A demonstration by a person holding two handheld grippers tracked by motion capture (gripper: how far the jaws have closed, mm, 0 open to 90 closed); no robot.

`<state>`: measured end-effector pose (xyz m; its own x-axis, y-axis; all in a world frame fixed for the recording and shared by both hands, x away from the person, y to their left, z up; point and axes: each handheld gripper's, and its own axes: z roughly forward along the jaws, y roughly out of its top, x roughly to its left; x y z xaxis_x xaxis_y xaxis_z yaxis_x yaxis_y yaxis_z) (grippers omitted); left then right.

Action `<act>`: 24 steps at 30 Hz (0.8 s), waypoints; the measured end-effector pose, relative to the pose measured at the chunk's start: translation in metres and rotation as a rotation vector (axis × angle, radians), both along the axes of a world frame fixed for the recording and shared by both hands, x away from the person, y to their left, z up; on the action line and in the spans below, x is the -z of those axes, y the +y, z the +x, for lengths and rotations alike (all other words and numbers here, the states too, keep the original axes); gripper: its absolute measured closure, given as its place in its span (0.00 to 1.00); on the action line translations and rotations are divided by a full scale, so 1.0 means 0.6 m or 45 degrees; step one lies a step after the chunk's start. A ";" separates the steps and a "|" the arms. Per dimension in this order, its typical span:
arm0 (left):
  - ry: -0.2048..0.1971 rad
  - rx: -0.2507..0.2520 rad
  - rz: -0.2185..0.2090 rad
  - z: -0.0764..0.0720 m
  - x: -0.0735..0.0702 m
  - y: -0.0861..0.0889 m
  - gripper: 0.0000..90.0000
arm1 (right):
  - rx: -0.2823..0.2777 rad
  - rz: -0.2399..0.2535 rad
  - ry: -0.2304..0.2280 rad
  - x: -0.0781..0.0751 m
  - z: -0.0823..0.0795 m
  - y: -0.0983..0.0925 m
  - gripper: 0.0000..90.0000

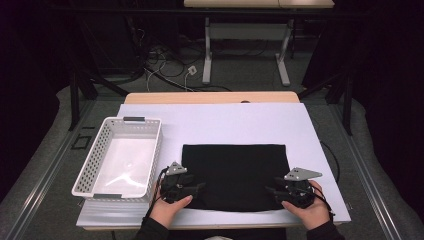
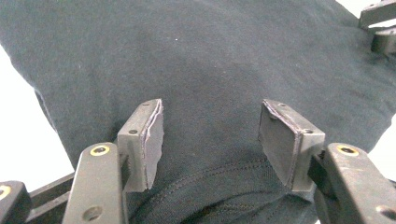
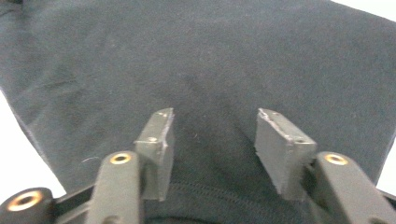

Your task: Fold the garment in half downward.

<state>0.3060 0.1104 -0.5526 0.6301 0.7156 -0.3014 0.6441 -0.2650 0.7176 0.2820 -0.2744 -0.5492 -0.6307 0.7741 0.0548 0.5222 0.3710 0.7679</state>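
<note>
I have my left gripper (image 1: 199, 187) at the near left corner of the black folded garment (image 1: 235, 175) and my right gripper (image 1: 271, 190) at its near right corner. In both gripper views the jaws stand apart with cloth lying under the gap and the pads pressing on nothing, so neither one holds the fabric. The garment lies flat on the white board (image 1: 230, 120), roughly a rectangle, its near edge close to the board's near edge and a stitched hem (image 2: 219, 175) right under my left jaws.

My guess is the next pinch is where things could go wrong. The cloth is folded, so closing too shallow could catch the top layer alone and peel the fold open. Closing unevenly, one side biting before the other, would skew the rectangle as I lift or fold it. Pads digging into the board instead of sliding under the edge could drag the whole garment toward me, off the near edge.

Just left of the garment stands the white perforated basket (image 1: 90, 165), empty as far as I can see; its near wall sits close to my left hand (image 1: 167, 210), so a wide swing that way could knock it. Beyond the garment the board lies bare, nothing blocking a fold away from me.
</note>
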 end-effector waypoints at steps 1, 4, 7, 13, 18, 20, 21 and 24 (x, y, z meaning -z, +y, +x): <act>0.009 -0.009 -0.006 0.001 0.000 0.000 0.44 | 0.000 0.000 0.000 0.000 0.000 0.000 0.51; 0.020 -0.019 0.006 0.002 0.002 0.000 0.41 | 0.026 -0.009 0.000 0.005 0.003 -0.002 0.48; 0.025 -0.030 0.021 0.004 0.005 -0.002 0.31 | 0.039 0.020 0.009 0.006 0.006 -0.004 0.38; 0.016 -0.047 0.041 0.004 0.006 -0.007 0.19 | 0.103 0.029 -0.012 0.004 0.008 -0.005 0.21; 0.009 -0.074 0.025 0.003 0.007 -0.009 0.11 | 0.164 0.045 -0.003 0.004 0.011 -0.008 0.11; 0.020 -0.089 0.003 0.005 0.006 -0.010 0.08 | 0.184 0.056 -0.001 0.002 0.013 -0.009 0.06; 0.024 -0.101 -0.011 0.007 0.006 -0.010 0.05 | 0.203 0.076 -0.003 0.000 0.016 -0.011 0.03; 0.032 -0.127 -0.026 0.013 0.003 -0.012 0.01 | 0.223 0.094 0.002 -0.003 0.019 -0.012 0.00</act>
<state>0.3139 0.1032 -0.5543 0.5481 0.7681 -0.3312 0.6843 -0.1841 0.7056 0.2936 -0.2816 -0.5473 -0.4864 0.8660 0.1163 0.5750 0.2170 0.7889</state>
